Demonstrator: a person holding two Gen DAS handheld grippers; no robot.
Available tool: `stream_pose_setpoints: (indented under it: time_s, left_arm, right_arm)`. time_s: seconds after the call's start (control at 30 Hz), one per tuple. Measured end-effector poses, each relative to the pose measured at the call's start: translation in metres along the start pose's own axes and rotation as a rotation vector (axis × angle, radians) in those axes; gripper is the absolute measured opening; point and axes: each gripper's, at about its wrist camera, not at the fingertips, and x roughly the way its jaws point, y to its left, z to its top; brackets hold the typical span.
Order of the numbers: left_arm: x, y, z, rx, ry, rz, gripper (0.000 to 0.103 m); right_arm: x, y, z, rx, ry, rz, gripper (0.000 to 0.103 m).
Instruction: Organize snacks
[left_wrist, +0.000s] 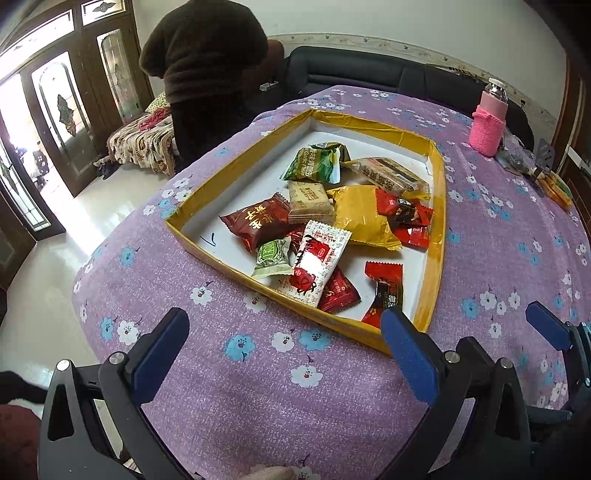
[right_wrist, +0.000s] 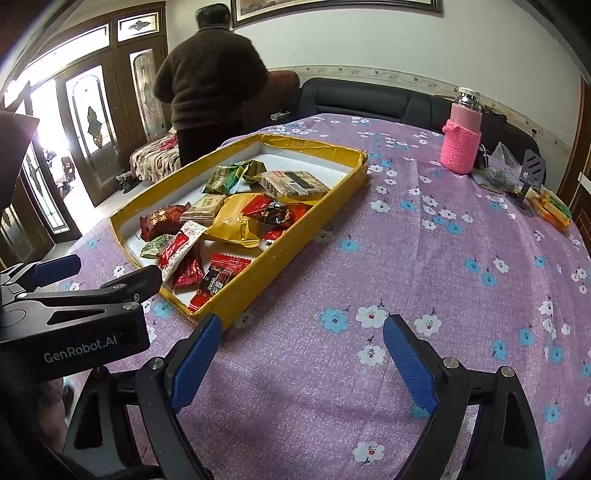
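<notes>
A shallow yellow-rimmed box with a white floor sits on the purple flowered tablecloth; it also shows in the right wrist view. Several wrapped snacks lie inside: a yellow packet, a green packet, a dark red packet, a white-and-red packet. My left gripper is open and empty, just in front of the box's near edge. My right gripper is open and empty, over bare cloth to the right of the box. The left gripper shows at the left of the right wrist view.
A pink-sleeved bottle stands at the far right of the table. Small packets and a black stand lie near the right edge. A person in a dark sweater stands beyond the table. A dark sofa is behind.
</notes>
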Motion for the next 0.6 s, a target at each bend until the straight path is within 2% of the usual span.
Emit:
stream_pose_setpoints:
  time_s: [0.43,0.6]
  left_arm:
    - [0.001,0.0,-0.001,0.004,-0.001,0.003,0.103]
    - [-0.009,-0.001,0.001,0.017,-0.026,-0.05,0.103]
  right_arm:
    - [0.001,0.001,-0.001,-0.004,0.006,0.003,0.09]
    - [0.0,0.003,-0.001,-0.01,0.001,0.017,0.09]
